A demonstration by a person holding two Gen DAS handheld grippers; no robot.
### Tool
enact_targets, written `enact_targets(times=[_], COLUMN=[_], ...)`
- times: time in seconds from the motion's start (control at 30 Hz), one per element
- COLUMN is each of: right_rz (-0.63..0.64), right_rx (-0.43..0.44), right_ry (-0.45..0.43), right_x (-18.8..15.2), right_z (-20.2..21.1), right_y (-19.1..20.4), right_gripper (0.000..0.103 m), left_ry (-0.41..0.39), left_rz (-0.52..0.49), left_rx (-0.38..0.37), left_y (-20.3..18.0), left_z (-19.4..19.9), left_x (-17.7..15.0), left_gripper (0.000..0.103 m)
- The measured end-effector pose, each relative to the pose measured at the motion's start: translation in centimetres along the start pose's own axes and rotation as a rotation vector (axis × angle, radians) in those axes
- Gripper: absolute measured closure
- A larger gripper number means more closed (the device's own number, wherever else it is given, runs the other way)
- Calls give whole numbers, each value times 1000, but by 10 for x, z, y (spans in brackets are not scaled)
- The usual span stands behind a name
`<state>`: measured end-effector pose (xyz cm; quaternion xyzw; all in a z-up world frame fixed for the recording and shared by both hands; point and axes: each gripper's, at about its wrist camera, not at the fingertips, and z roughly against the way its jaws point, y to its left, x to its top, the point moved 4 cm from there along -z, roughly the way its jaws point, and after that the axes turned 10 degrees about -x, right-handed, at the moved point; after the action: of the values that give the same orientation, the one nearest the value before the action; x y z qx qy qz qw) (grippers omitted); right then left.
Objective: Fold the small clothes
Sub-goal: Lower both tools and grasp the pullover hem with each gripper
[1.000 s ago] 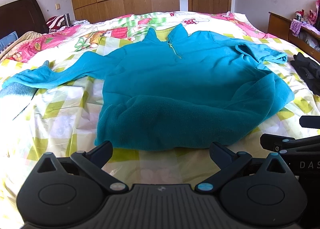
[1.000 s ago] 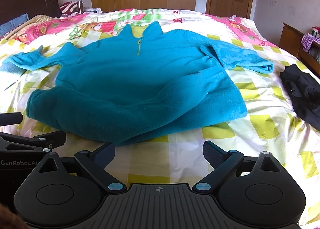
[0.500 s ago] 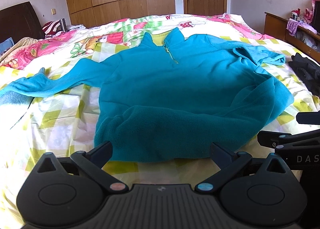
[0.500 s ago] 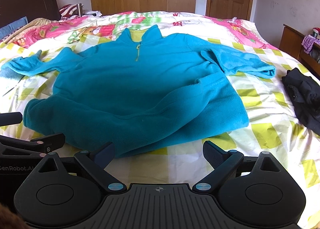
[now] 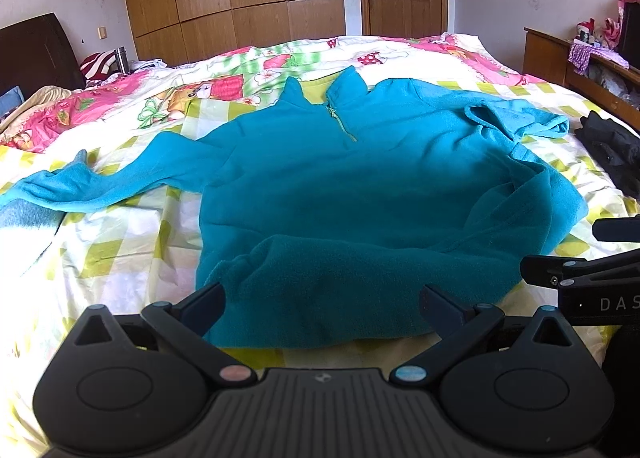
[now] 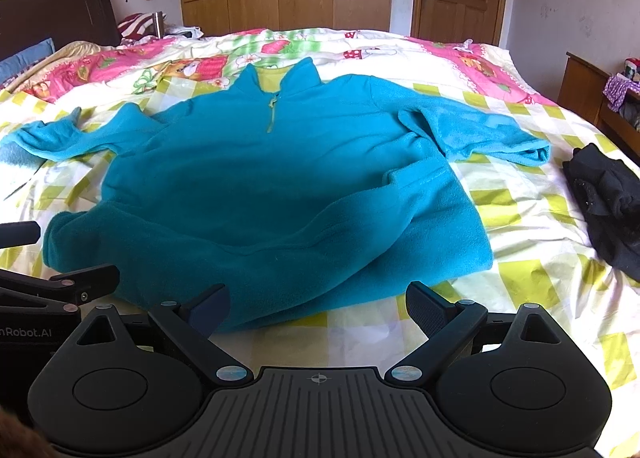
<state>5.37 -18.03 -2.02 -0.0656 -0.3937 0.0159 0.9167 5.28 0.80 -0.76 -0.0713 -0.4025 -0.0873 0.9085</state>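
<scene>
The teal fleece pullover (image 5: 360, 194) lies face up across the middle of the bed (image 5: 120, 250), collar toward the far edge, hem rumpled at the near edge, one sleeve out toward the headboard side. The left gripper (image 5: 322, 304) and right gripper (image 6: 318, 302) hang over the hem, jaws spread and empty. Folding looks barely begun; next, each should pinch a hem corner.

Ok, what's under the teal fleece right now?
The teal fleece lies spread on the checked yellow-and-white bedsheet, which shows all around it. Whatever is beneath its body is covered, so I can't tell whether anything else lies there.
</scene>
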Motion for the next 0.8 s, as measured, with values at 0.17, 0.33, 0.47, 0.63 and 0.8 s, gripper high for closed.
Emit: enact_targets(times=[0.17, 0.33, 0.47, 0.63, 0.8], right_rz=[4, 2, -16, -36, -53], right_rx=[-1, -19, -43, -98, -118], right_ry=[-7, -16, -34, -23, 11], right_x=[6, 17, 33, 47, 61], right_z=[-3, -10, -18, -41, -68], right_y=[0, -4, -14, -30, -41], right_gripper=[8, 8, 8, 8, 8], left_ry=[6, -25, -25, 40, 97], left_rz=[9, -10, -24, -24, 3], left_rx=[-11, 15, 34, 17, -46], left_y=[4, 17, 32, 45, 54], left_z=[-3, -1, -8, -34, -51], left_x=[4, 15, 23, 26, 26], left_gripper=[0, 0, 0, 0, 7])
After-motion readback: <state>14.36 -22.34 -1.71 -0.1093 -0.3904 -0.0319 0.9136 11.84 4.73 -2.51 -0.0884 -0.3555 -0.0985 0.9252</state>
